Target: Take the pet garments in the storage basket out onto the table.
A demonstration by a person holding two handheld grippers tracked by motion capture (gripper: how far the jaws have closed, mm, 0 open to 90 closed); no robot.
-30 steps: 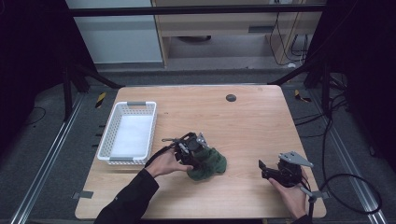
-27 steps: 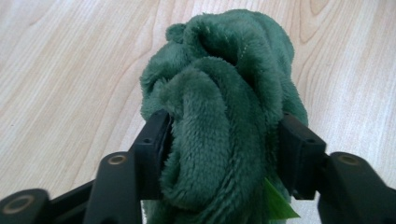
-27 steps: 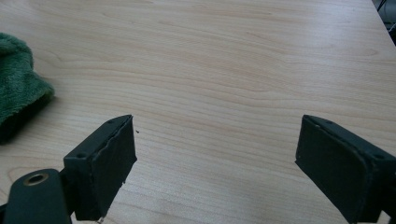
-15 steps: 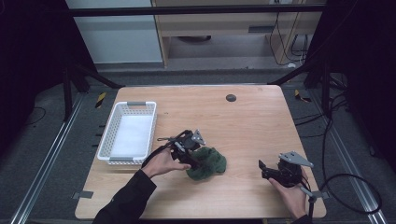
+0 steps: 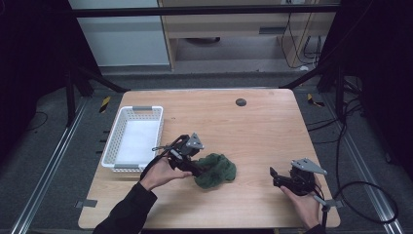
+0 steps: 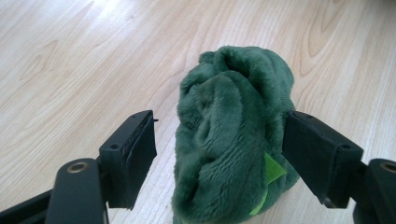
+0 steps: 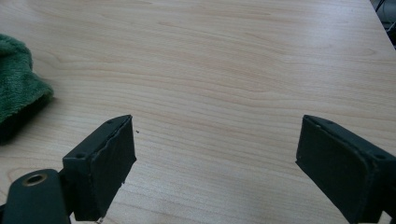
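Since a second ago: left tool drawn slightly back, jaws just opened, now spread either side of green plush cloth, left pad clear of it. Cloth bunched on worktop near centre, right of white basket. Right tool unmoved, spread wide over bare wood.

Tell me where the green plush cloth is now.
In the high view the green plush cloth lies on the table near the front edge, right of the white basket, between the left gripper's open jaws.
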